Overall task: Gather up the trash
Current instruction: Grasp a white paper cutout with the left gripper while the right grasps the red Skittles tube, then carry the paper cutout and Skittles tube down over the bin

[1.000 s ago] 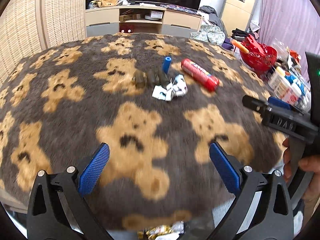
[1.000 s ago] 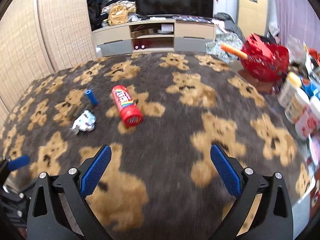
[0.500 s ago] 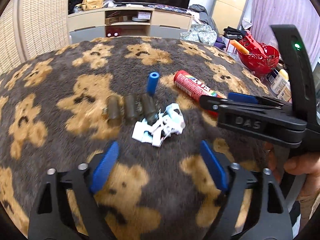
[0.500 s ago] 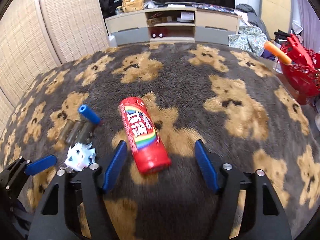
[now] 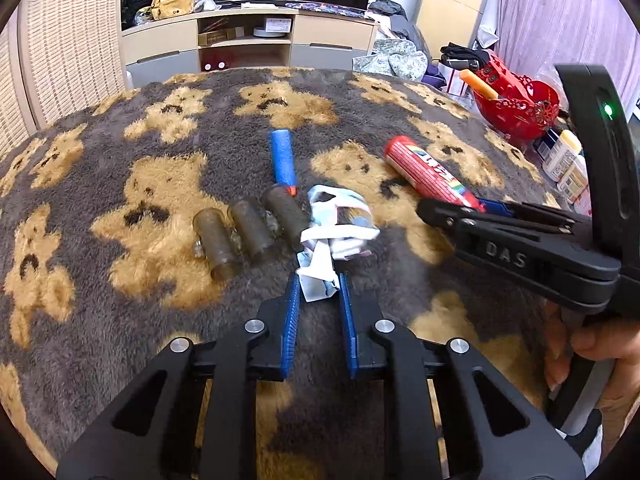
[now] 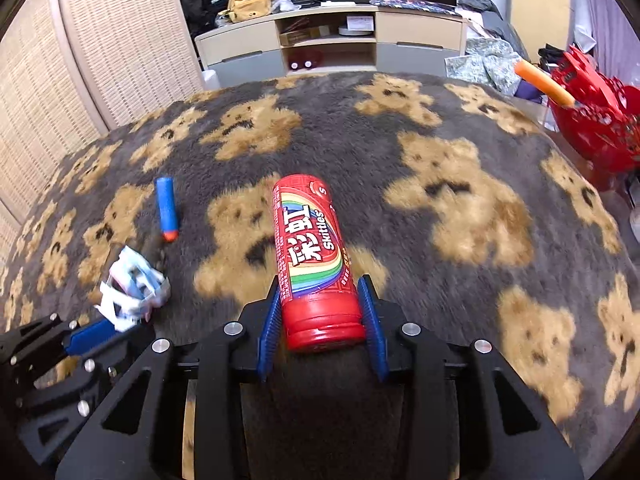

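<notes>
Red candy tube [image 6: 316, 264]: lower centre of the right wrist view, lying on the bear-print blanket [image 6: 460, 160], near end between the pads of the right gripper [image 6: 322, 322], jaws closing on it.
White crumpled paper [image 5: 334, 236]: centre of the left wrist view; left gripper [image 5: 318, 300] closing on its near tail.
Done: nothing lifted yet.
Left: blue foam dart [image 5: 283, 160] and three brown vials [image 5: 248, 232], untouched.

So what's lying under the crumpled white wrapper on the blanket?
The crumpled white wrapper rests on the bear-print blanket, overlapping the end of the nearest brown tube. Anything else beneath it is covered.
</notes>
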A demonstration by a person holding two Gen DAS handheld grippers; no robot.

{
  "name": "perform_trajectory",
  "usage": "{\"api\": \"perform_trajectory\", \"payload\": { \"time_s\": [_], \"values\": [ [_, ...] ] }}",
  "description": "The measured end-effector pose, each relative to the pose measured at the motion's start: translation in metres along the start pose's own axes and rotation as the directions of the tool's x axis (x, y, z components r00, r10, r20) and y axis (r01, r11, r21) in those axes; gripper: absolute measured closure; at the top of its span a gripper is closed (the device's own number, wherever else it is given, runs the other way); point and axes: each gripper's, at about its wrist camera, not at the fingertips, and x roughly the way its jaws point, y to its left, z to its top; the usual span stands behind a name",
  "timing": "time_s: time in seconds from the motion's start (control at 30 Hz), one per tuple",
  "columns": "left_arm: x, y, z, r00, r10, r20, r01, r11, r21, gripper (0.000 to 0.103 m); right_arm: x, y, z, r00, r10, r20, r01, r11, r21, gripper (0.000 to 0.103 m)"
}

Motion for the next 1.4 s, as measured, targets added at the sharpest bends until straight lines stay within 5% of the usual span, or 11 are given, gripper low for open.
{"api": "perform_trajectory", "payload": {
  "time_s": [0.6,0.9,1.4],
  "values": [
    [-0.081,-0.025,-0.096,0.999,0.021,-0.047,-0.021,1.000,0.003,0.086,-0.083,-0.002,-0.098,0.998,-0.006,-0.068,0.012,0.996,0.087,0.066],
    [-0.142,-0.040,-0.155,0.999,-0.016,-0.031,0.015,1.000,-0.022,0.086,-0.151,0.009,-0.157,1.000,0.001,-0.014,0.000,0.997,0.072,0.070],
    [-0.135,-0.040,-0.258,0.986,-0.006,-0.169,-0.005,0.998,-0.066,0.086,-0.155,0.031,-0.254,0.990,0.091,-0.109,-0.082,0.993,0.083,0.070]
  ]
}}
